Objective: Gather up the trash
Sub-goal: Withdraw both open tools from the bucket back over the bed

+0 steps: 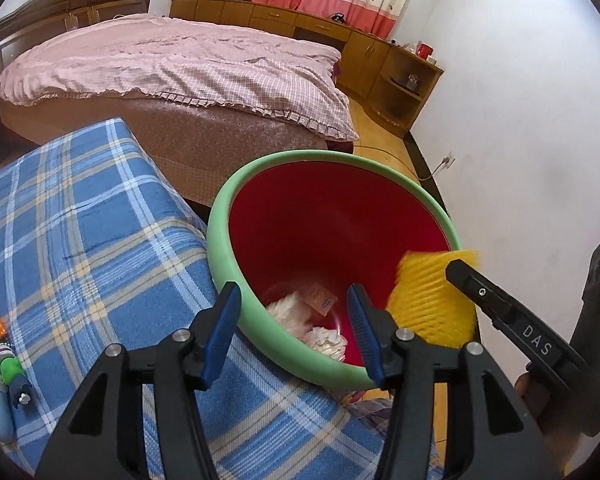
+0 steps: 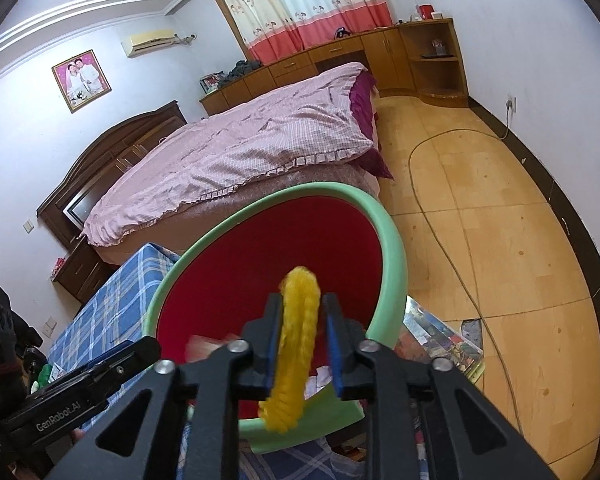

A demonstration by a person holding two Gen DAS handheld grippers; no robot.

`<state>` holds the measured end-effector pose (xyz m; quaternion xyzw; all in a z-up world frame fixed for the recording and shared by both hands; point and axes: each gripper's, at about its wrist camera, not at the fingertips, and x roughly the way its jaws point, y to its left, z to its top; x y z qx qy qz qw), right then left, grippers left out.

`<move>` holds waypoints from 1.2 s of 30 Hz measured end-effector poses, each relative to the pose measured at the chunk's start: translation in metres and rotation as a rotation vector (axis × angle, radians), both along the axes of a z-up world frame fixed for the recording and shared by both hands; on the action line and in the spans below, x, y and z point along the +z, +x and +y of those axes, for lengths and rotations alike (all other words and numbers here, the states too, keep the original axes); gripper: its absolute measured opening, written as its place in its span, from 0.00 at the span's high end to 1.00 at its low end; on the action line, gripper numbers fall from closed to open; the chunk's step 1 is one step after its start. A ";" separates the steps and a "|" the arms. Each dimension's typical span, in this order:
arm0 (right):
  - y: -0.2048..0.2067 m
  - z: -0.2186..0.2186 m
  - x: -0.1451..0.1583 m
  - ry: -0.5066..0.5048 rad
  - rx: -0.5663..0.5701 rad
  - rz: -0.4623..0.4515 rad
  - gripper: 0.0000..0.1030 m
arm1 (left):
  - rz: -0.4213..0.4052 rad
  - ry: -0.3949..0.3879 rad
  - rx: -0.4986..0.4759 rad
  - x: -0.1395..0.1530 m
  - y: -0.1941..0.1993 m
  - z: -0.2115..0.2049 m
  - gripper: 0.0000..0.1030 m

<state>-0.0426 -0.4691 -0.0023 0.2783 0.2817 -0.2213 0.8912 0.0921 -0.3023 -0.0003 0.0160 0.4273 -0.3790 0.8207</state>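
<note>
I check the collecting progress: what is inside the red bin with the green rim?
Inside the red bin: white crumpled paper and a small orange packet. The left gripper and yellow brush cover part of the bottom.

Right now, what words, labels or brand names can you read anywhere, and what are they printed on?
"DAS": white letters on the right gripper, seen from the left wrist.
"GenRobot.AI": white letters on the left gripper, seen from the right wrist.
Orange packet in the bin: print too blurred to read.
Magazine on the floor: cover text too small to read.
</note>
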 end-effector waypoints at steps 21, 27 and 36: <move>-0.014 0.034 0.033 -0.013 0.050 -0.052 0.36 | -0.033 0.006 0.129 0.024 -0.010 0.057 0.46; -0.015 0.054 0.039 0.001 0.091 -0.057 0.32 | -0.051 0.018 0.197 0.032 -0.013 0.092 0.46; -0.015 0.089 0.045 0.005 0.167 -0.067 0.30 | -0.082 0.043 0.336 0.045 -0.017 0.151 0.46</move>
